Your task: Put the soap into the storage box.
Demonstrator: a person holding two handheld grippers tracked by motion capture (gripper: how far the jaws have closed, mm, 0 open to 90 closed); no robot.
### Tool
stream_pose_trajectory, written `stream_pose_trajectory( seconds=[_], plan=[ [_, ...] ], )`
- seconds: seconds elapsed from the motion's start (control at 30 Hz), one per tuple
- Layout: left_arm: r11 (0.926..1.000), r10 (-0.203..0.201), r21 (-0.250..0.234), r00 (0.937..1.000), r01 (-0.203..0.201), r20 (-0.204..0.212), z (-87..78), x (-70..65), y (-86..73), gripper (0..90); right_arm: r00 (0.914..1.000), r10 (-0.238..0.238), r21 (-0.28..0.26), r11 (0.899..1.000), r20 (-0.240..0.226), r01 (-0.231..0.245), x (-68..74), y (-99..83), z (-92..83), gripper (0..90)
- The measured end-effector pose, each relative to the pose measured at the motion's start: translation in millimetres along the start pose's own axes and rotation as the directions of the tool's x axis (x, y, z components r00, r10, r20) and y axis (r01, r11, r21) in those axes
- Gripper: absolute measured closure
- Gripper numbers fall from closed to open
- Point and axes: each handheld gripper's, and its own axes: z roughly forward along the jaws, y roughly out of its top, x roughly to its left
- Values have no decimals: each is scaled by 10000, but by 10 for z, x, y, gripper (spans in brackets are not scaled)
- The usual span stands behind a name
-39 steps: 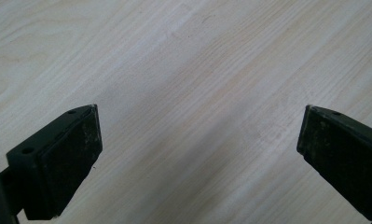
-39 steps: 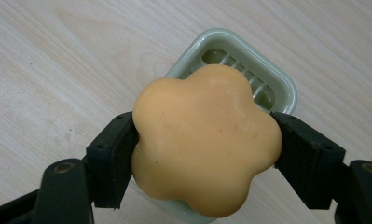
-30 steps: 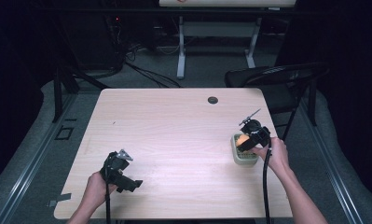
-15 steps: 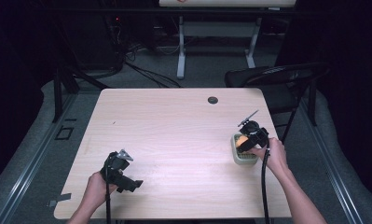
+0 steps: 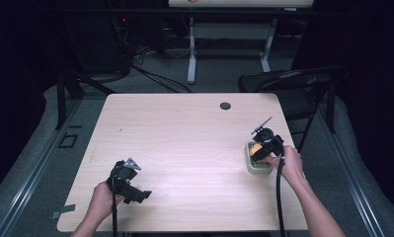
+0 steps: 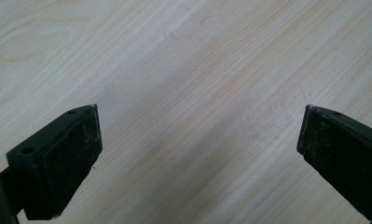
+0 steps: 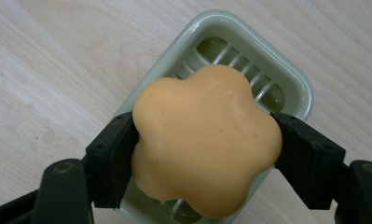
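High view: right gripper [image 5: 263, 144] at right-centre of frame, over pale green ribbed plastic soap dish [image 5: 257, 165] on light wooden table [image 5: 184, 143]. Left gripper [image 5: 128, 181] lower left, low over bare wood.

Left gripper view: jaws wide apart, nothing btwn them, just tabletop.

Right gripper view: jaws clamped on orange flower-shaped soap bar [image 7: 204, 137], centre frame, directly over dish.

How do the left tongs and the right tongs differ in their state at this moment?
The left tongs stand wide open with nothing between the jaws; the right tongs are shut on an orange flower-shaped soap. The left tongs are over bare table; the right tongs are over a green soap dish. Both have black jaws.
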Motion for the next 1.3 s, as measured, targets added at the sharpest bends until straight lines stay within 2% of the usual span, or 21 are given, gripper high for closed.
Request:
stream_pose_trajectory(
  seconds=[0.07, 0.2, 0.3, 0.33, 0.4, 0.57, 0.7, 0.8, 0.87, 0.9, 0.97, 1.0, 1.1, 1.13, 1.3],
  plan=[
    [10000, 29, 19, 10000, -29, -8, 2, -1, 1, 1, 10000, -91, 138, 9999, 23, 91, -13, -4, 4, 264],
    [10000, 10, 26, 10000, -10, 5, 9, 1, 3, 1, 9999, 77, -92, 9999, -138, -78, -17, -27, 41, 263],
    [10000, 33, 36, 10000, -33, 12, 11, 0, 4, 1, 9999, -63, 127, 9999, -85, 64, -27, -24, 45, 262],
    [10000, 45, 27, 10000, -45, 20, 10, -2, 4, 1, 9998, 119, -7, 9999, -178, -119, -21, -35, 72, 261],
    [10000, 47, 39, 10000, -48, 21, 12, -4, 5, 1, 9999, 21, 20, 10000, -141, -21, -32, -35, 56, 253],
    [10000, 60, 25, 10000, -60, -35, 6, -6, 3, 0, 9999, 60, -253, 9997, -81, -62, -44, -33, -30, 233],
    [10000, 53, 38, 10000, -53, -35, 7, -8, 3, 1, 9996, 120, -404, 9991, -250, -130, -44, -46, -65, 189],
    [10000, 63, 39, 10000, -63, -40, 5, -10, 4, 1, 9996, -25, -465, 9989, -287, 12, -48, -61, -115, 141],
    [10000, 60, 18, 10000, -60, -55, 4, -10, 3, 1, 9996, 38, -620, 9981, -283, -55, -42, -70, -125, 140],
    [10000, 49, 19, 10000, -49, -49, 2, -7, 1, 1, 9989, 145, -874, 9960, -456, -185, -27, -84, -144, 128],
    [10000, 47, 30, 10000, -47, -53, 3, -6, 1, 1, 9986, -13, -761, 9971, -534, -27, -34, -84, -174, 118],
    [10000, 57, 10, 10000, -57, -44, 3, -8, 3, 1, 9986, -75, -778, 9970, -521, 34, -22, -95, -207, 83],
    [10000, 60, -2, 10000, -60, -37, 2, -9, 2, 1, 9984, -192, -821, 9965, -524, 149, -18, -115, -264, 77],
    [10000, 58, -2, 10000, -58, -47, 1, -9, 1, 1, 9985, -66, -1078, 9942, -534, 8, 0, -138, -291, 65],
    [10000, 82, 2, 10000, -82, -31, 2, -11, 5, 0, 9978, -227, -1166, 9931, -626, 153, 29, -174, -374, 59]
  ],
)
